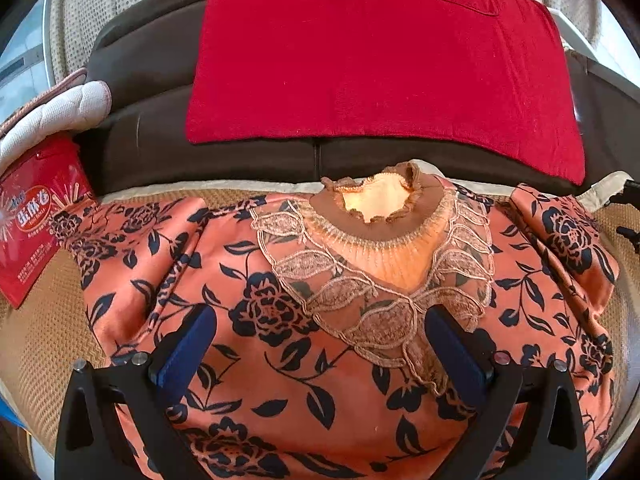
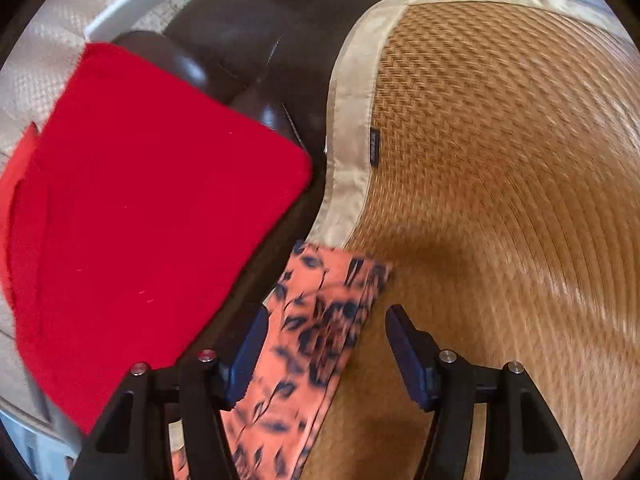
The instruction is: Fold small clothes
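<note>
— Orange floral blouse (image 1: 320,320): where is it placed?

— It is spread flat on the woven mat (image 2: 500,160), collar towards the red cloth (image 1: 380,60).

— And the grippers?

— The left gripper (image 1: 320,340) is held wide over the chest. The sleeve (image 2: 320,320) is framed lengthwise by the right gripper (image 2: 326,336), part-open, pads not yet pressed on it; the right one is judged nearer.

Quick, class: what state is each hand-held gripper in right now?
Left hand-held gripper: open above the orange floral blouse.
Right hand-held gripper: open, blouse sleeve between its jaws.
</note>
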The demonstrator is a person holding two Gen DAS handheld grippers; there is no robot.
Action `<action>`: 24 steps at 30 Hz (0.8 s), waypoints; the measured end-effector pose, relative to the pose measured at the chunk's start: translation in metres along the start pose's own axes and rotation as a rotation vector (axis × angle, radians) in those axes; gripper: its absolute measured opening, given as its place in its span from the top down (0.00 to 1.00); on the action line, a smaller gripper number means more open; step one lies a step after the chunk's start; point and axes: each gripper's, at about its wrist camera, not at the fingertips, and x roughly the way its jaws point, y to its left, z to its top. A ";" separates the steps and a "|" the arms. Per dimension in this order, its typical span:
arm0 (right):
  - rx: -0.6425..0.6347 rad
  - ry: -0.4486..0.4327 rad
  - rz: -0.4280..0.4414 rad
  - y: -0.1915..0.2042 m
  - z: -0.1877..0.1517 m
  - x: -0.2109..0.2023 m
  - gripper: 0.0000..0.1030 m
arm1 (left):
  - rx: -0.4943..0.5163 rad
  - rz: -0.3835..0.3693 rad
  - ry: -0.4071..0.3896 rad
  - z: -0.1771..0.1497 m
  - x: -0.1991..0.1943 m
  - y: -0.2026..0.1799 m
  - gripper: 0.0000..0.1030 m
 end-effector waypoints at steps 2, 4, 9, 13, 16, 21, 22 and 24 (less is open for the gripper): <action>-0.013 0.013 -0.033 0.003 0.009 0.016 0.37 | 0.001 0.008 -0.001 0.002 0.004 -0.001 0.00; -0.016 0.020 -0.090 0.002 0.014 0.035 0.37 | -0.008 0.013 0.009 0.004 0.010 0.000 0.00; -0.107 0.067 -0.241 0.009 0.012 0.073 0.37 | -0.020 0.021 0.003 0.009 0.012 0.001 0.00; -0.269 0.047 -0.365 0.029 0.001 0.083 0.67 | -0.014 0.025 0.007 0.009 0.013 0.000 0.00; -0.299 0.037 -0.340 0.034 -0.006 0.083 0.85 | -0.008 0.031 0.004 0.007 0.013 0.000 0.00; -0.190 -0.003 -0.142 0.026 -0.009 0.039 0.88 | -0.008 0.051 -0.031 0.008 0.003 0.004 0.00; -0.170 -0.013 -0.085 0.026 -0.010 0.029 0.88 | -0.014 0.052 -0.037 0.009 0.001 0.006 0.00; -0.145 -0.036 -0.001 0.030 -0.015 0.004 0.88 | -0.028 0.059 -0.048 0.011 -0.003 0.010 0.00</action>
